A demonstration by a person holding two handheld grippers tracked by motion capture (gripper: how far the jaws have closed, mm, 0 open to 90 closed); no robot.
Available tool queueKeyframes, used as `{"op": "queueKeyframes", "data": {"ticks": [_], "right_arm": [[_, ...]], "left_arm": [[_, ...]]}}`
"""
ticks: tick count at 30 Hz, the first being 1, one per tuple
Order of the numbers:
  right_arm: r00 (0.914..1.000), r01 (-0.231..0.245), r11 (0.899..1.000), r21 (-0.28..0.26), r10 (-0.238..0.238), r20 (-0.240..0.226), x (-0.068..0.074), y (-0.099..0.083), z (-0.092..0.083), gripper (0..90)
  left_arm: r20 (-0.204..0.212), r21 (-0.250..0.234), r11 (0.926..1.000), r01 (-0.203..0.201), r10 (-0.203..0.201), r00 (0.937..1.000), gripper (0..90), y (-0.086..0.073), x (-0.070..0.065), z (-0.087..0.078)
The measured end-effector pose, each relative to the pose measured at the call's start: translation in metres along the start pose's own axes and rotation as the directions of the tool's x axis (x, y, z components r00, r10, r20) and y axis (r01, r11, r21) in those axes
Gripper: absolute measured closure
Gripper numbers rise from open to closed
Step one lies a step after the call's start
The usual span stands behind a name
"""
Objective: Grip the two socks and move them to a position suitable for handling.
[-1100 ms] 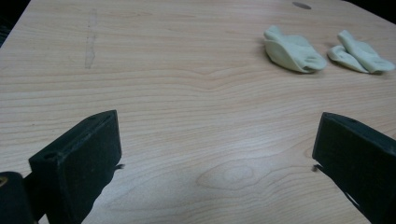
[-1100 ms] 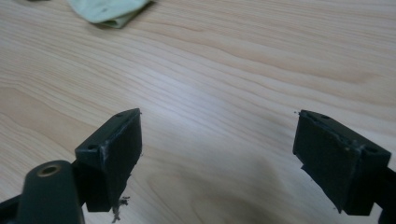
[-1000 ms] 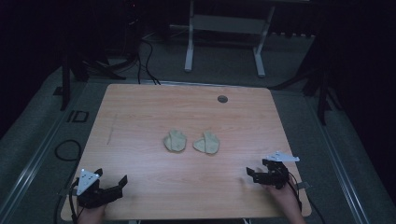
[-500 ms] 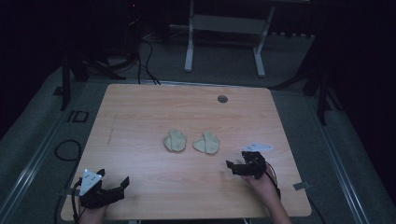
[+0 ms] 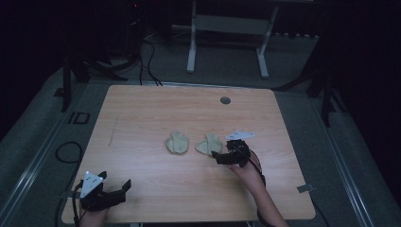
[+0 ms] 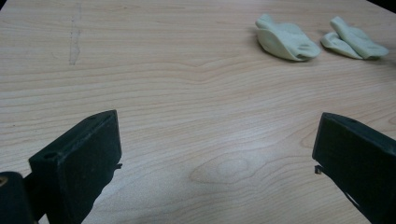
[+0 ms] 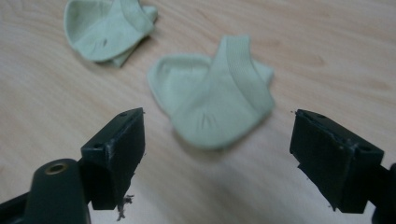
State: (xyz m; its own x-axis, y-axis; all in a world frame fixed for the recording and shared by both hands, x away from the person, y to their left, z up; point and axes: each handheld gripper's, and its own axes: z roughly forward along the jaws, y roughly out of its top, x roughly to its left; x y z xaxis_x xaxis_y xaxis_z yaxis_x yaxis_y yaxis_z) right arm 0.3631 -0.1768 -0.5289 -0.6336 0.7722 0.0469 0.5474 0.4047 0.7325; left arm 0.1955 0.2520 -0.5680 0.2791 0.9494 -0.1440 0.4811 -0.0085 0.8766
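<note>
With its jaws spread wide, the left gripper waits at the lower left of the frame, holding nothing, while the right gripper at centre frame, equally wide and empty, lines up on the nearer sock. It looks like the approach step; next it must straddle and pinch. Count: two socks, the other sock just beyond, on one bench.

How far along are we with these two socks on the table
Barely started. Done: nothing visible; both pale green socks lie crumpled and apart on the table. In hand: the right gripper is open just short of the right sock, jaws either side of it in its own view, not touching. Left: gripping that sock and dealing with the left sock; the left gripper sits open near the table's front edge.
</note>
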Motion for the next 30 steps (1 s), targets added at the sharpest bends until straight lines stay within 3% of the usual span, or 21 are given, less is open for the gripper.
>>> {"op": "queueKeyframes", "data": {"ticks": [7, 8, 14, 15, 20, 23, 28, 30], "right_arm": [[0.9998, 0.018, 1.0, 0.014, -0.018, 0.007, 0.012, 0.021, 0.027, 22.7], [0.9995, 0.021, 1.0, 0.018, -0.022, 0.025, 0.013, 0.023, 0.032, 22.8], [0.9984, 0.012, 1.0, 0.029, -0.013, 0.054, 0.014, 0.026, 0.047, 24.3], [0.9956, 0.035, 0.999, 0.04, -0.039, 0.086, 0.015, 0.025, 0.053, 27.4], [0.9897, 0.083, 0.993, 0.083, -0.092, 0.109, 0.018, 0.015, 0.064, 28.5], [0.9895, 0.081, 0.995, 0.06, -0.088, 0.115, 0.019, 0.011, 0.062, 37.0], [0.9883, 0.083, 0.994, 0.067, -0.09, 0.123, 0.021, 0.012, 0.06, 49.6], [0.9863, 0.087, 0.994, 0.063, -0.095, 0.135, 0.022, 0.012, 0.06, 60.5]], "left_arm": [[0.002, 0.001, 1.0, -0.006, 0.006, 1.0, 1.4, 0.0, 0.0, 0.0], [0.001, 0.001, 1.0, -0.005, 0.005, 1.0, 1.4, 0.0, 0.0, 0.0], [0.007, 0.006, 1.0, -0.005, 0.005, 1.0, 1.3, -0.001, 0.001, 0.0], [0.009, 0.008, 1.0, -0.005, 0.005, 1.0, 1.4, -0.001, 0.001, 0.0], [0.011, 0.011, 0.9999, -0.003, 0.003, 0.9999, 1.4, -0.002, 0.001, 0.0], [0.008, 0.014, 0.9999, -0.004, 0.004, 1.0, 1.4, -0.002, 0.0, 0.001], [0.016, 0.019, 0.9997, -0.013, 0.012, 0.9998, 1.4, -0.002, -0.001, 0.002], [0.02, 0.023, 0.9996, -0.017, 0.017, 0.9997, 1.4, -0.002, -0.001, 0.002]]}}
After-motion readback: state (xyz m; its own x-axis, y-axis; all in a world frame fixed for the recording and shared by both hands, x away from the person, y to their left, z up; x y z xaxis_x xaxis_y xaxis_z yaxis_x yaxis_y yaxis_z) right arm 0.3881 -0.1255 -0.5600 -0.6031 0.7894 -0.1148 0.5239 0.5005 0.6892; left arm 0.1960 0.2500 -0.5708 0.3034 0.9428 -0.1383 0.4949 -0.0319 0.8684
